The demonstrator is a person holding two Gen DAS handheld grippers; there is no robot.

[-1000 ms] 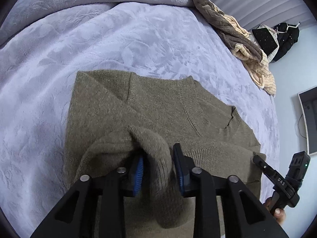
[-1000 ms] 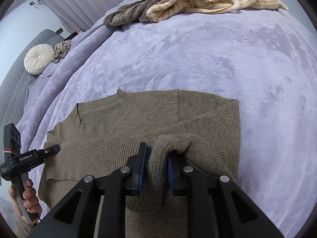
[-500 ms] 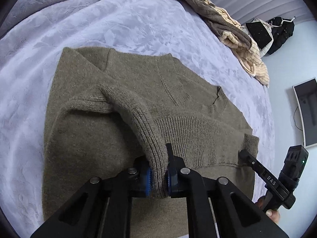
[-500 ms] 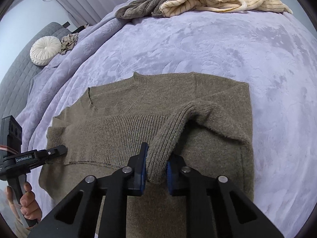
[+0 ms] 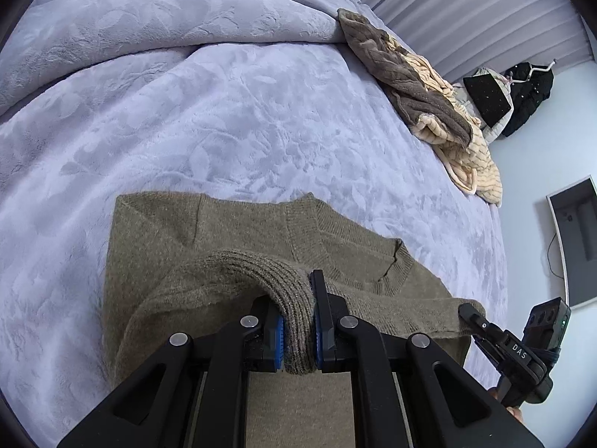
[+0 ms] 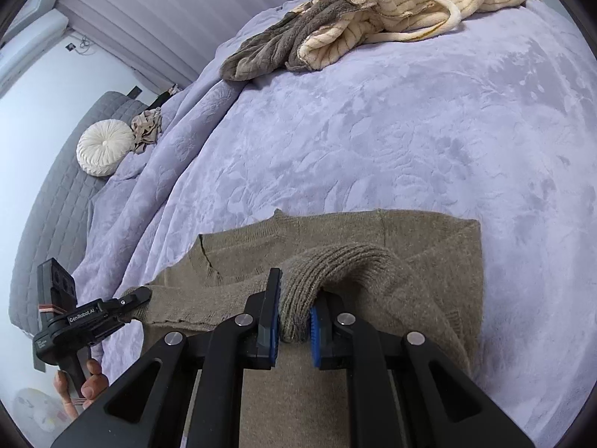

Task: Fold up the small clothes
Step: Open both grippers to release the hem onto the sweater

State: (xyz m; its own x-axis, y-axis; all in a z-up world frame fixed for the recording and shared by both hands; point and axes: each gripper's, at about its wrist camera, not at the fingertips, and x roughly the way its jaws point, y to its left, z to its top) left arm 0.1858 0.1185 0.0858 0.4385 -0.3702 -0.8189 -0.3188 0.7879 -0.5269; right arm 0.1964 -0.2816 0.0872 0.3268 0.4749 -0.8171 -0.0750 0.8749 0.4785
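On the bed: olive sweater (image 5: 231, 231) lies flat on the purple blanket (image 5: 224, 112).
Left gripper (image 5: 298, 330): jaws pinched tight on a ribbed sweater cuff.
Right gripper (image 6: 294, 323): pinched tight on the other cuff.

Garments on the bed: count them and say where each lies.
3 that I can tell apart: the olive sweater nearest, its hem pinched in both claws; a brown one and a cream striped one heaped at the far edge. More may be hidden.

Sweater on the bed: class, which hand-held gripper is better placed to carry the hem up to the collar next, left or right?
Neither alone. The left hand-held gripper and right hand-held gripper each pinch the ribbed hem of the sweater at opposite sides, so both should probably move together.
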